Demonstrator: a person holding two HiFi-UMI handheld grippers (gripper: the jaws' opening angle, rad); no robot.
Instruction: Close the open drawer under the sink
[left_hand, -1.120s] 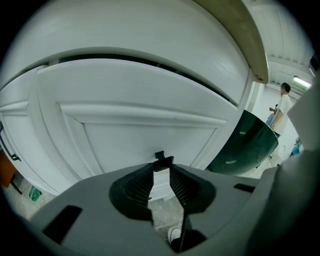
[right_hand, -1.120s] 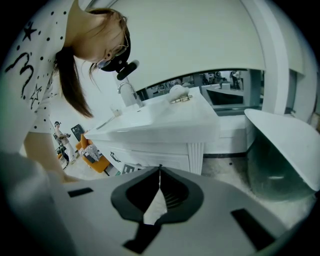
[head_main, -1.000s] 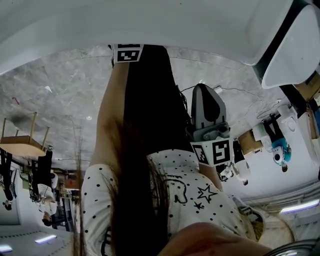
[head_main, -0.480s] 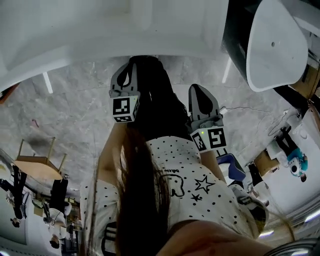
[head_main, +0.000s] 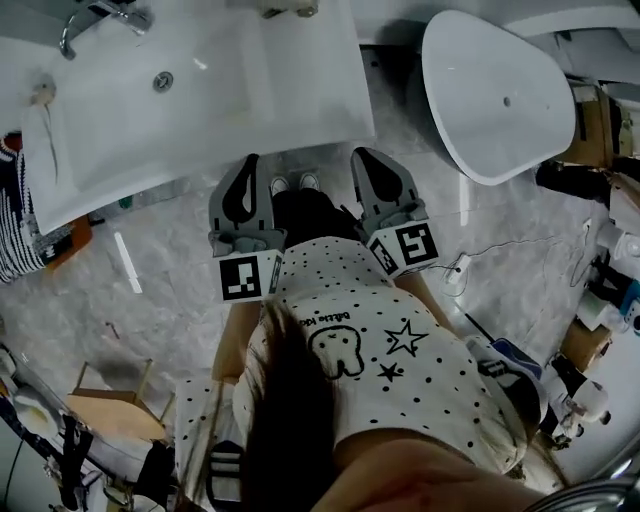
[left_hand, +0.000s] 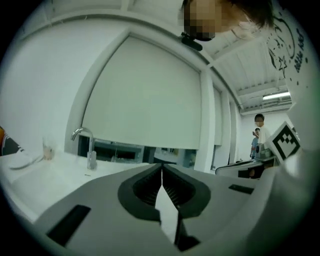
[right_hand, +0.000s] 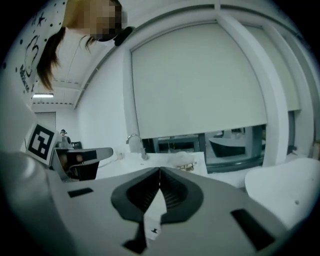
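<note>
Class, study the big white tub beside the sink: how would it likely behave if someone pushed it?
The white tub is very large, so it is probably heavy and would hardly budge. Its surface looks smooth and glossy, so whatever pushes it may well slip. It is wide, so tipping seems unlikely.

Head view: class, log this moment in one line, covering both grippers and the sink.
left grey gripper: shut, empty | right grey gripper: shut, empty | white rectangular sink: ahead of both | drawer: not in view
</note>
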